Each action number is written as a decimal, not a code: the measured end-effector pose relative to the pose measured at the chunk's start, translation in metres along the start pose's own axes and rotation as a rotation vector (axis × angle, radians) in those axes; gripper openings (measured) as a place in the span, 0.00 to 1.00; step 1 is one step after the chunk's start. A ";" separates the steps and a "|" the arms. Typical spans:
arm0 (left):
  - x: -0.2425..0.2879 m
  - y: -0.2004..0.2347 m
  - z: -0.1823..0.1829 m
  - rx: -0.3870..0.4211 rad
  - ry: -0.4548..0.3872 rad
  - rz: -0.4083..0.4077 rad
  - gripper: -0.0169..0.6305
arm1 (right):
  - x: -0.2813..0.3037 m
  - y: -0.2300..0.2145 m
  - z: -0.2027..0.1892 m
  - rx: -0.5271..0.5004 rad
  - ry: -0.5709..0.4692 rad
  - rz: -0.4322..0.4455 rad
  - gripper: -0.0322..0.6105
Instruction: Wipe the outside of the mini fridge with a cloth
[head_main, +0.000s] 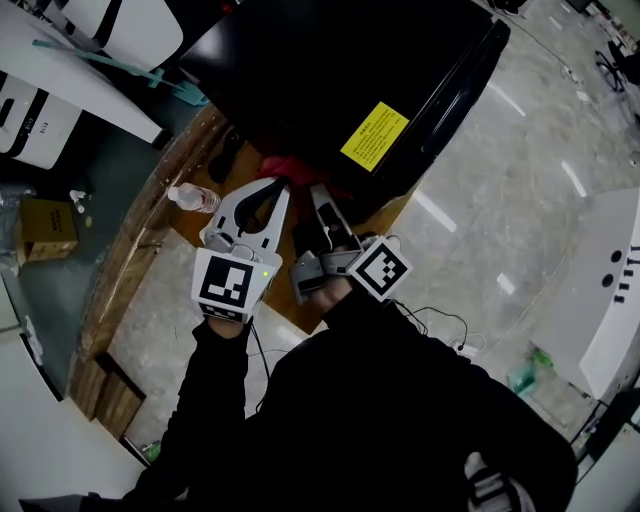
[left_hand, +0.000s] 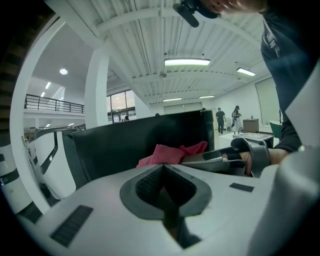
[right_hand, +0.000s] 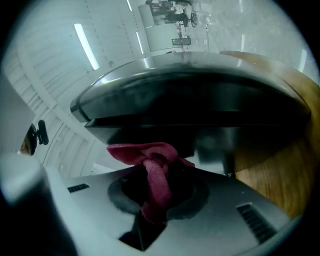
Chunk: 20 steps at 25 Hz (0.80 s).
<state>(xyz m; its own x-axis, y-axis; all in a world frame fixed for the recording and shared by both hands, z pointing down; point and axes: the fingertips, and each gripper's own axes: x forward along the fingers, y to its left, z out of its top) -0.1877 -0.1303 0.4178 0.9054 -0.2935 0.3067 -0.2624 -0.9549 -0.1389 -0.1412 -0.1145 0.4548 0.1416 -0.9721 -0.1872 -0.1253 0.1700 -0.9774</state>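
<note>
Two hand-held grippers, one cloth and one appliance, logged as follows.

1. Mini fridge (head_main: 330, 80): black and glossy, with a yellow label (head_main: 374, 136) on the face turned toward the person. It stands on a wooden tabletop (head_main: 140, 250), its near edge just ahead of both tools.
2. Cloth (right_hand: 150, 167): red and bunched, pinched at its middle with loose folds spilling forward. Held this way, a soft wad leads the tool and meets the fridge before any hard part does. It sits at the fridge's near lower edge; whether it touches the black surface or stops just short cannot be told.
3. Right hand-held gripper (head_main: 322, 200): jaws clamped on the cloth and pointed at the fridge. Judged to be the working tool, at or near the start of a wiping pass.
4. Left hand-held gripper (head_main: 268, 192): jaws closed together with nothing between them. It is held just beside the right one and aimed at the same face. Judged idle, perhaps kept close to steady the fridge.
5. Plastic bottle (head_main: 192, 198): on the tabletop to the left of the grippers, clear of the likely wiping path.
</note>
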 end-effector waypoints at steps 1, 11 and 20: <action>0.003 -0.002 -0.012 -0.004 0.022 -0.001 0.04 | -0.002 -0.012 -0.001 -0.004 0.003 -0.012 0.17; 0.060 -0.018 -0.148 -0.088 0.172 -0.026 0.04 | -0.022 -0.144 -0.009 -0.017 0.038 -0.202 0.17; 0.109 -0.026 -0.251 -0.102 0.301 -0.006 0.04 | -0.040 -0.245 -0.019 0.002 0.064 -0.342 0.17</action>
<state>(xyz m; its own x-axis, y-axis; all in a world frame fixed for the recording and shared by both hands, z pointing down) -0.1664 -0.1487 0.6910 0.7716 -0.2734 0.5743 -0.3034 -0.9518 -0.0454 -0.1351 -0.1204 0.7032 0.1136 -0.9809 0.1581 -0.0790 -0.1676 -0.9827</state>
